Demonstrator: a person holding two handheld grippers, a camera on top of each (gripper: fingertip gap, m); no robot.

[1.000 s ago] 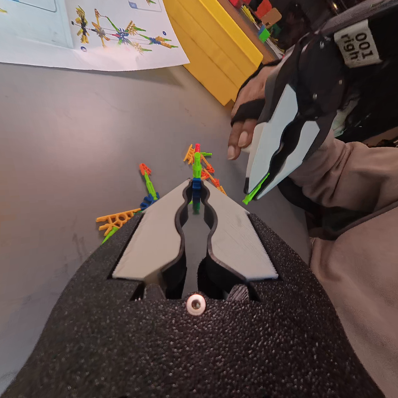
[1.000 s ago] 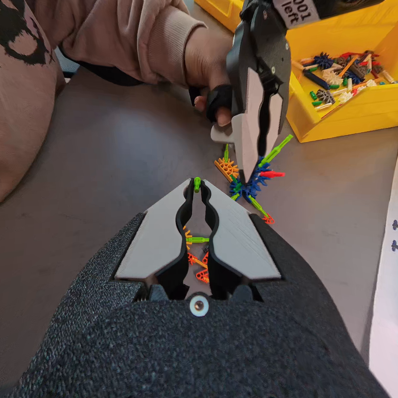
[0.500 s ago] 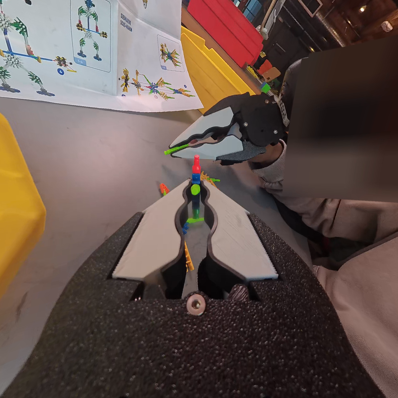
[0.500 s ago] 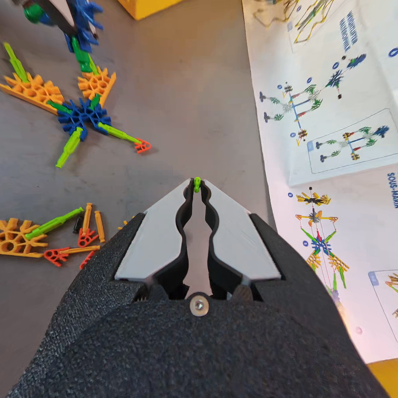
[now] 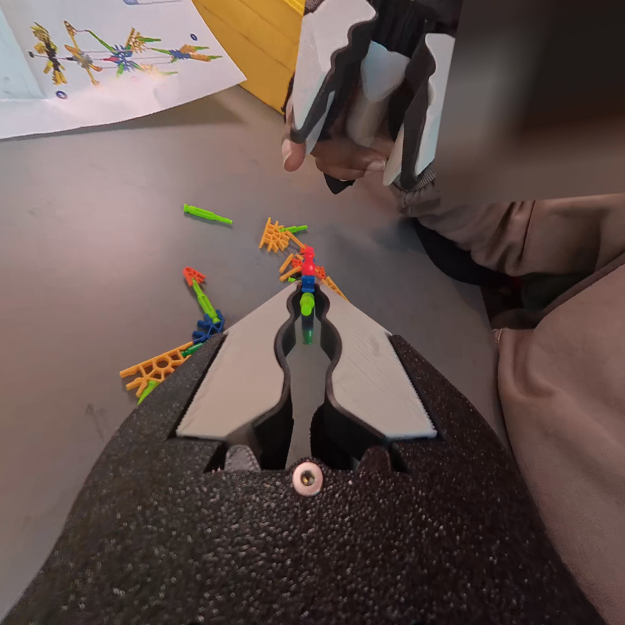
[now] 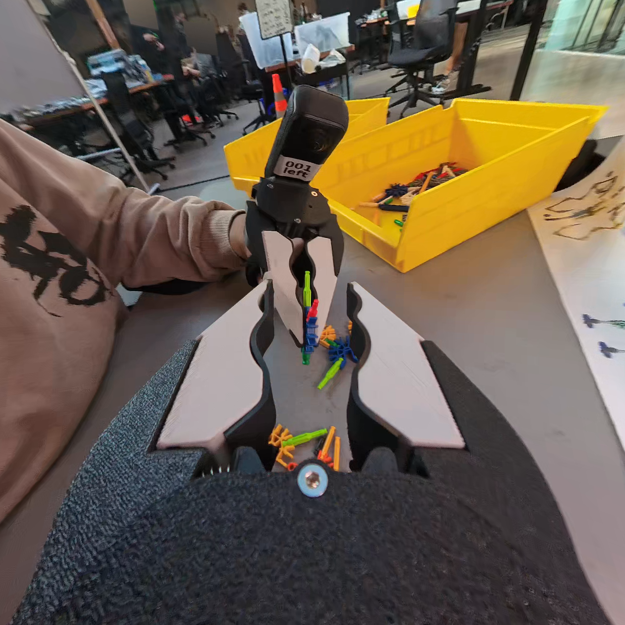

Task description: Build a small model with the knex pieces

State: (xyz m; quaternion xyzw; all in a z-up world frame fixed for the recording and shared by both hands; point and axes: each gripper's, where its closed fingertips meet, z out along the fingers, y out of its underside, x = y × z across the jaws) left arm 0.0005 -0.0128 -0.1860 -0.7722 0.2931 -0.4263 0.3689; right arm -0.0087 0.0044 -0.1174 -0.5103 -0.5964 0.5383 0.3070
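Note:
My left gripper [image 5: 307, 288] is shut on a small toy assembly [image 5: 307, 270]: a blue connector with a red rod and green rods. It holds the assembly just above the grey table. In the right wrist view the left gripper [image 6: 309, 338] points down with the assembly [image 6: 311, 329] at its tips. My right gripper [image 6: 309, 291] is open and empty, its jaws wide apart on either side of the left gripper's tips. It also shows in the left wrist view [image 5: 351, 159], raised above the table. A loose green rod [image 5: 207, 213] lies on the table.
Loose orange, green and red pieces [image 5: 275, 235] and a second built piece with a blue hub [image 5: 207, 327] lie on the table [image 5: 101, 220]. A yellow bin [image 6: 439, 216] of parts stands behind. An instruction sheet [image 5: 101, 67] lies beyond. A person's sleeve [image 6: 152, 236] is at the left. My hands' fingertips stand some 7 centimetres from each other.
My right gripper has opened and no longer holds the green rod, which now lies on the table. It has swung round to face the left gripper, which still holds its assembly.

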